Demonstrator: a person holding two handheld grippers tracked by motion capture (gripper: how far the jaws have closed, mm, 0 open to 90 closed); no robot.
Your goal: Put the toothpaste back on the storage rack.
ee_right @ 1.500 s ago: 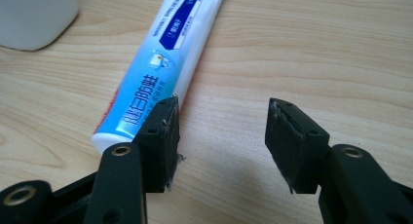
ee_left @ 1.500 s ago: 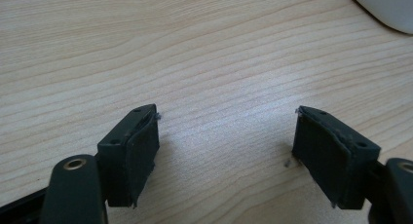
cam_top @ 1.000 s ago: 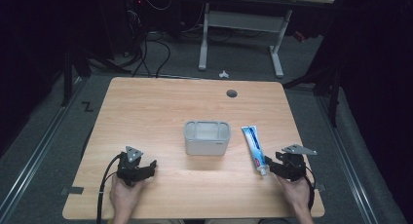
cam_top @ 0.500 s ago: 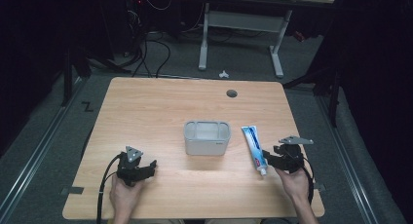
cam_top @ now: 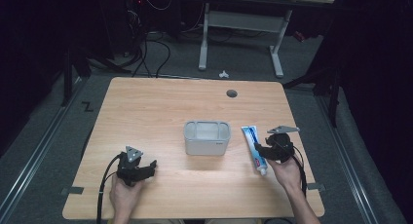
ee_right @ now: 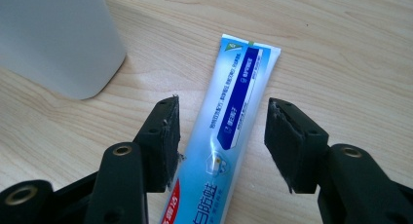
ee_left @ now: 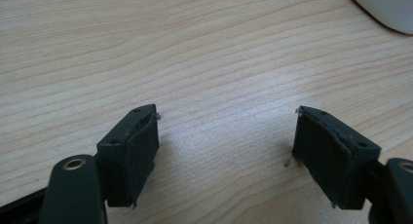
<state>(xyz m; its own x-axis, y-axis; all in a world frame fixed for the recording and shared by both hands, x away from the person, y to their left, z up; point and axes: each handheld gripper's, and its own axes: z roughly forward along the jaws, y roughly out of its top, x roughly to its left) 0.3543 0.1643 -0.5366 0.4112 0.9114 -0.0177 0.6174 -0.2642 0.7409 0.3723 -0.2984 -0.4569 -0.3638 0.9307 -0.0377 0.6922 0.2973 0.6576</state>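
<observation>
- Tabletop (cam_top: 146,107): light wood-grain surface with a small dark round hole (cam_top: 232,93) near its far edge.
- Container (cam_top: 207,138): a pale grey, rounded-rectangular open bin standing upright near the middle of the tabletop; its interior looks divided into compartments, though the contents cannot be made out.
- Toothpaste tube (cam_top: 254,147): a blue-and-white tube lying flat just right of the container, apart from it, with its flat crimped end pointing away from the person and its cap end toward the person.
- Right tongs (cam_top: 272,148): held in the person's right hand (cam_top: 283,173) at the right side of the tube. In the right gripper view the tongs (ee_right: 221,143) stand apart, one jaw on each side of the tube (ee_right: 229,121); the left jaw is at the tube's edge, the right jaw clear of it.
- Left tongs (cam_top: 139,168): held in the person's left hand (cam_top: 124,195) at the near left of the tabletop, well apart from the container. In the left gripper view the tongs (ee_left: 224,151) stand wide apart over bare wood, with a corner of the container (ee_left: 384,7) at upper right.
</observation>
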